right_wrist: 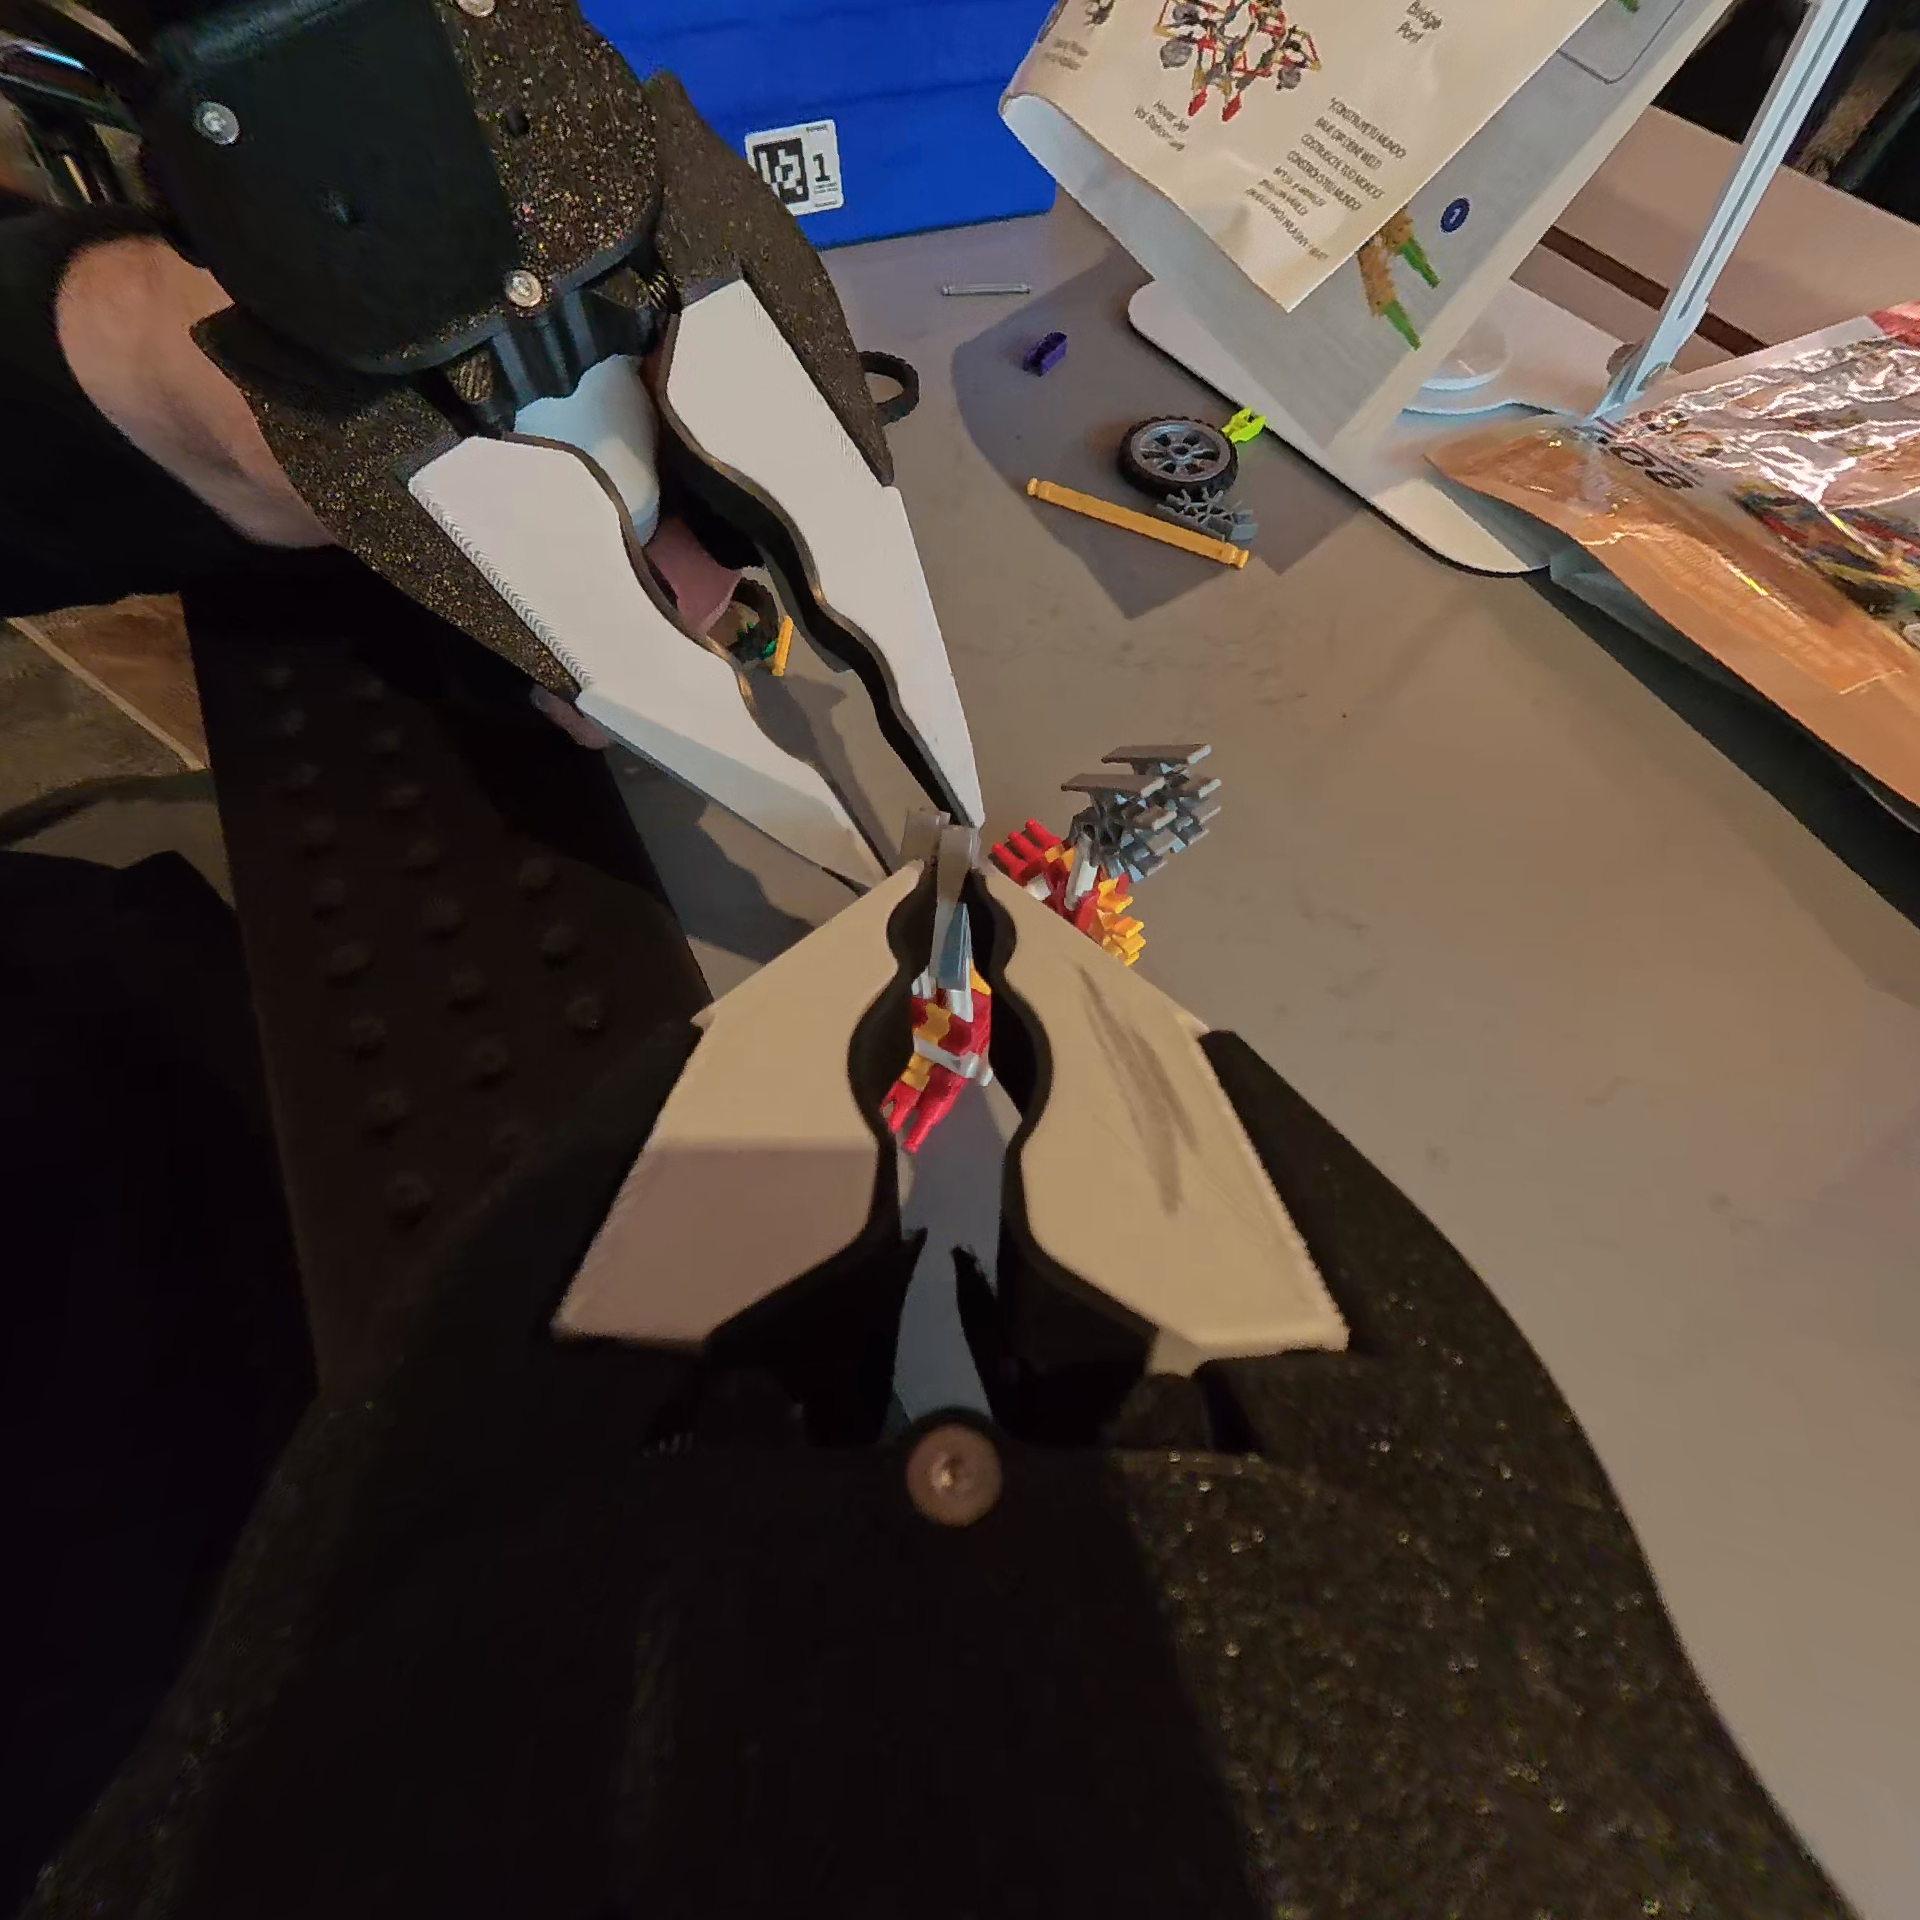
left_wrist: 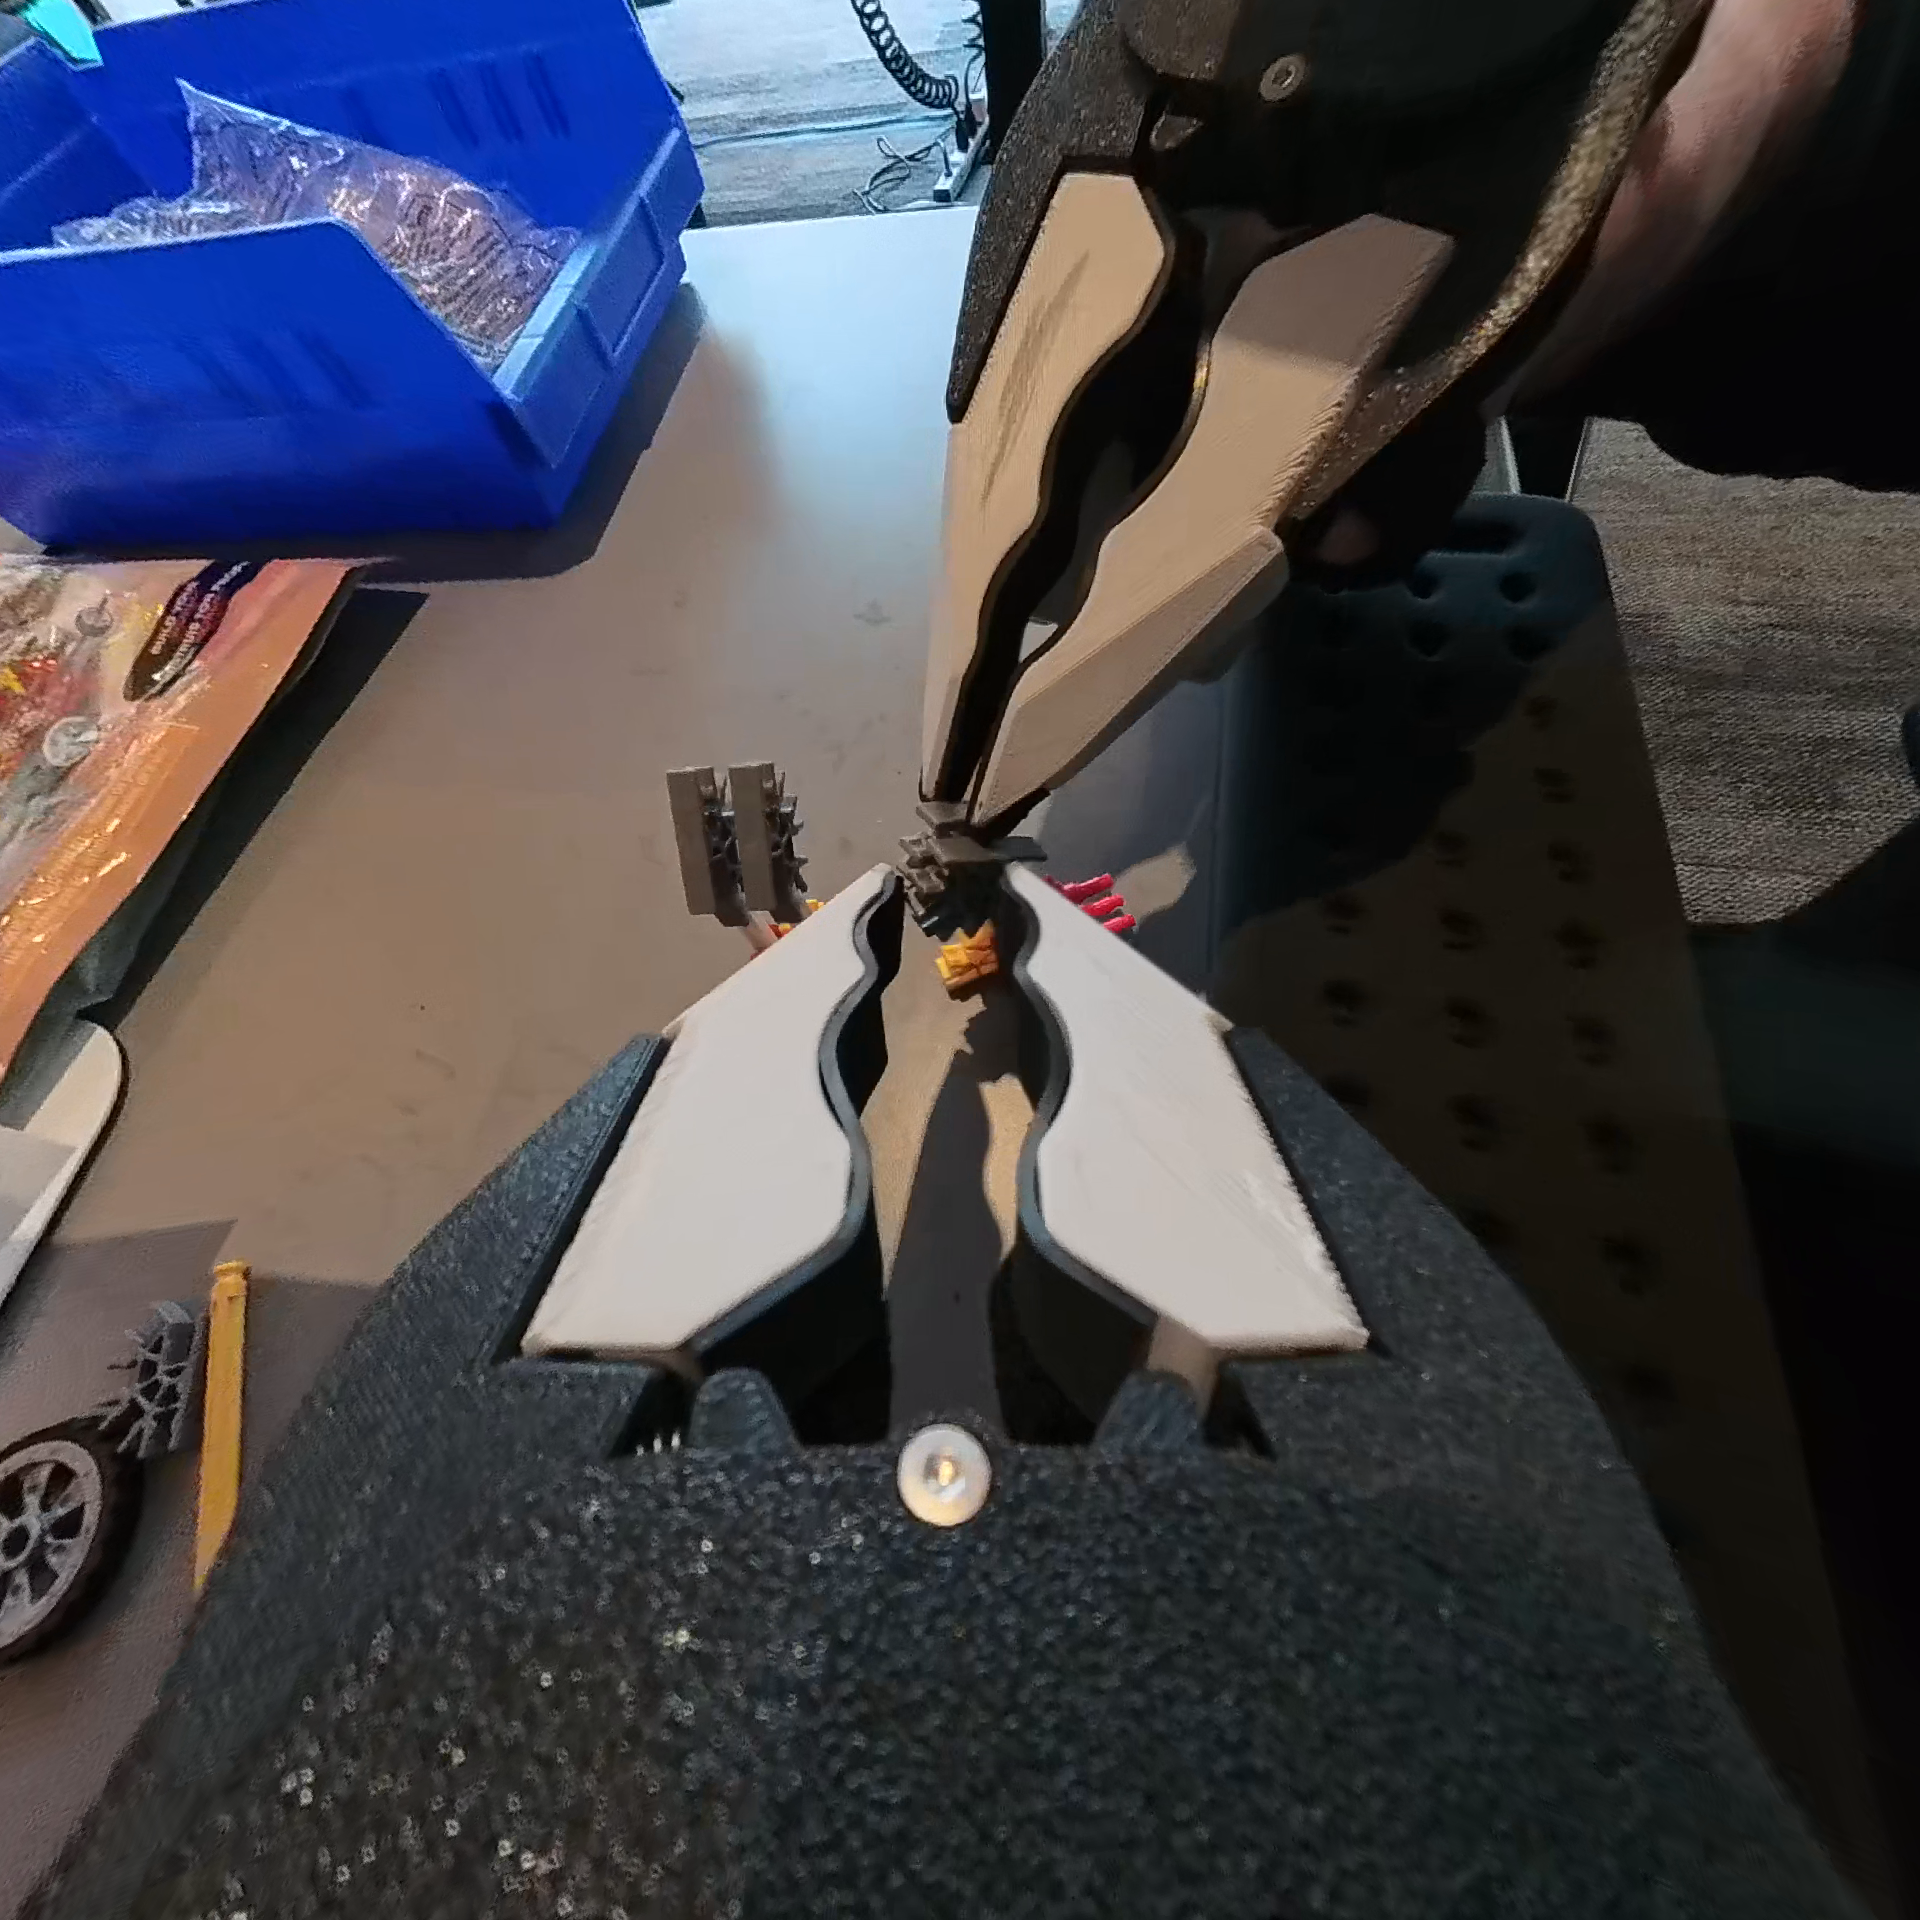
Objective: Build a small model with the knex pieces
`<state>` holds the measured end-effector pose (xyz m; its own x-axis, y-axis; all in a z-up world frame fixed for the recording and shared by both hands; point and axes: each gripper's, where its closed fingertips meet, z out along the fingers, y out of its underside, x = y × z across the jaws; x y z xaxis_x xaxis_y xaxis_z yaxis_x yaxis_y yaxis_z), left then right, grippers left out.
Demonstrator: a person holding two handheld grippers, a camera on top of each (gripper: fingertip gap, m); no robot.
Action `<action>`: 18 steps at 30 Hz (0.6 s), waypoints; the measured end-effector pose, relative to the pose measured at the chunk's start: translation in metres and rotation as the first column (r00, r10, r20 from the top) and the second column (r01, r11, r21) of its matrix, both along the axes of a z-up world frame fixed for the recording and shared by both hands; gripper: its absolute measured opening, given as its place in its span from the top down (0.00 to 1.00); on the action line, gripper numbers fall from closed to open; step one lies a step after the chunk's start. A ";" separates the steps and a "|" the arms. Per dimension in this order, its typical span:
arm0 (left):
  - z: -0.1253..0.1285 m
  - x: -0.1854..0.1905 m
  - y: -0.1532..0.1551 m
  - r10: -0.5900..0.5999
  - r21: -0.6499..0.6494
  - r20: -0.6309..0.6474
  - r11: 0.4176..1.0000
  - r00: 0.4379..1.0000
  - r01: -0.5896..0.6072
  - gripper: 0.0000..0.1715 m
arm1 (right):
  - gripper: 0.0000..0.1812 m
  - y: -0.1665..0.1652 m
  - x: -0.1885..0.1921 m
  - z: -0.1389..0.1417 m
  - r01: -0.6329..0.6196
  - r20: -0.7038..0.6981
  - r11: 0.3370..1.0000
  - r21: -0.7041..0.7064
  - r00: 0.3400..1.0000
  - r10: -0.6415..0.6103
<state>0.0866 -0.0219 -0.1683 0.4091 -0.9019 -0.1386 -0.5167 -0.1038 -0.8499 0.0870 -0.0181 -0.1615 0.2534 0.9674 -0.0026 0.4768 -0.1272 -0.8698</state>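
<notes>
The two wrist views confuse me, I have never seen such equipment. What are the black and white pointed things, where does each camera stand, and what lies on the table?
There is no robot here. A person holds two hand tools, each a gripper with two white fingers in a black shell. A camera sits on each tool and looks along its fingers.

In the left wrist view, the left gripper fills the bottom and the other one comes in from the upper right. In the right wrist view, the right gripper is at the bottom.

Both are closed on one small toy model of grey, red and yellow building pieces, just above the grey table.

Also there: a wheel, a yellow rod, a printed sheet on a stand and a blue bin.
</notes>
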 end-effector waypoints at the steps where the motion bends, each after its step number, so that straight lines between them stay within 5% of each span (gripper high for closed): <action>1: 0.000 0.000 0.000 -0.002 0.005 -0.002 1.000 1.000 0.002 0.91 | 0.97 0.000 0.001 0.000 0.004 -0.002 1.000 0.003 1.000 -0.004; 18: 0.001 0.006 0.001 -0.007 0.077 -0.038 0.997 0.999 0.009 0.91 | 0.98 0.011 0.010 0.000 0.303 -0.061 0.949 -0.084 0.949 -0.309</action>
<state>0.0927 -0.0207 -0.1676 0.3952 -0.8911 -0.2230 -0.5488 -0.0343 -0.8353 0.0969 -0.0067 -0.1620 0.5337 0.8398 -0.0996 0.3412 -0.3216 -0.8833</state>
